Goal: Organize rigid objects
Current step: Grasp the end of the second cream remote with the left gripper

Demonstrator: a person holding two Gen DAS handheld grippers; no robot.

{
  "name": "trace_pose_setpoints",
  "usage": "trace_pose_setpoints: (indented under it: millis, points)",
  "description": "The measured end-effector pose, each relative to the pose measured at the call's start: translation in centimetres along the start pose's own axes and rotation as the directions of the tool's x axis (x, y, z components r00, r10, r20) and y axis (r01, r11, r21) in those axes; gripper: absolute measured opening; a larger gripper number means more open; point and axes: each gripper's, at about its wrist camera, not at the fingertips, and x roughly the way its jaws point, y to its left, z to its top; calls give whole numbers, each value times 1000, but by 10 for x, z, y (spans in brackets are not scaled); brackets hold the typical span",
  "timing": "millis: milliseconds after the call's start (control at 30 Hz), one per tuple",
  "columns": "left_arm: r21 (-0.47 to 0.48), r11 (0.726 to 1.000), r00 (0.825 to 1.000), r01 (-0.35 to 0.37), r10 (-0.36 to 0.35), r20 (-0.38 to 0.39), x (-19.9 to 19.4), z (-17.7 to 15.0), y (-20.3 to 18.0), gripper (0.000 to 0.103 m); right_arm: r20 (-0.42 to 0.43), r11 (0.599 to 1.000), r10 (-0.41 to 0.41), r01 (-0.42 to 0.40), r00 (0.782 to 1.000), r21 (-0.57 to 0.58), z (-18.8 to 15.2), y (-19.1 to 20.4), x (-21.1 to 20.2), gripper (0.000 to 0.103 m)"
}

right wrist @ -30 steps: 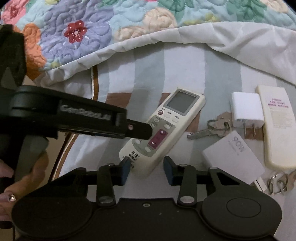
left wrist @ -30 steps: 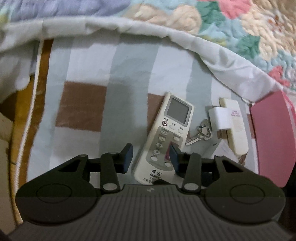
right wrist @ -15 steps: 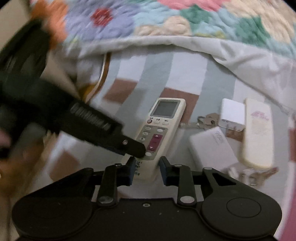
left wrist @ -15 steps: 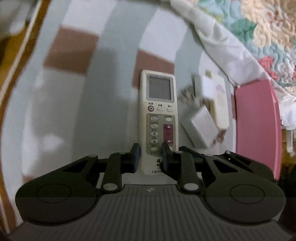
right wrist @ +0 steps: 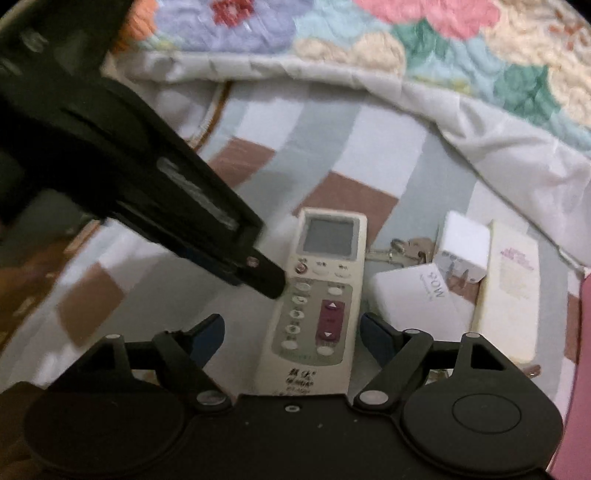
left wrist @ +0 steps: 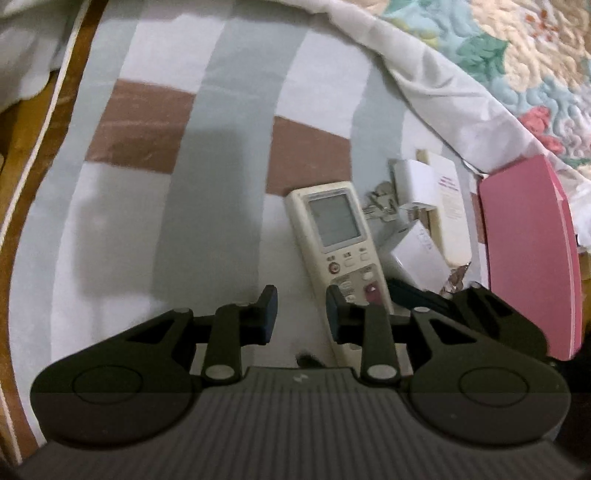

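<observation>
A cream air-conditioner remote with a grey screen lies flat on the striped bed sheet. My left gripper hovers just left of the remote's lower half. Its jaws are opening, with only sheet between them. In the right wrist view its black finger tip rests against the remote's left edge. My right gripper straddles the lower end of the remote. Its jaws are opening wide, and the blue pads stand clear of both sides of the remote.
Right of the remote lie keys, a white charger plug, a white card box and a slim cream case. A pink notebook sits at the far right. A floral quilt bunches along the back.
The left gripper let go of the remote's lower end and shifted to its left side. The right gripper's jaws spread from nearly shut to wide around the remote.
</observation>
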Motion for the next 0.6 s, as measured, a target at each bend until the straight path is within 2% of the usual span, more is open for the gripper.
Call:
trace_pose_setpoints:
  millis: [67, 100, 133, 267, 433, 567, 600]
  points:
    - [-37, 999, 1000, 29, -29, 8, 0, 0, 4, 30, 20, 999, -32, 33, 999, -30, -1, 4, 6, 76]
    - [-48, 998, 999, 40, -40, 11, 1, -1, 6, 30, 24, 999, -32, 32, 999, -1, 0, 2, 6, 63]
    - [-51, 998, 999, 46, -46, 14, 2, -2, 5, 30, 25, 998, -50, 49, 998, 34, 2, -2, 4, 59]
    - [-24, 998, 998, 51, -50, 39, 2, -2, -2, 36, -27, 983, -30, 34, 999, 182, 9, -17, 0, 58]
    - [-14, 997, 997, 75, -74, 22, 2, -7, -11, 36, 9, 948, 51, -51, 999, 314, -4, -32, -9, 59]
    - [16, 995, 995, 95, -96, 5, 2, -16, -19, 29, 25, 939, 74, -78, 997, 336, -13, -29, -13, 59]
    - [41, 996, 997, 78, -79, 11, 1, -19, -24, 29, 25, 939, 72, -76, 997, 335, -14, -26, -14, 59]
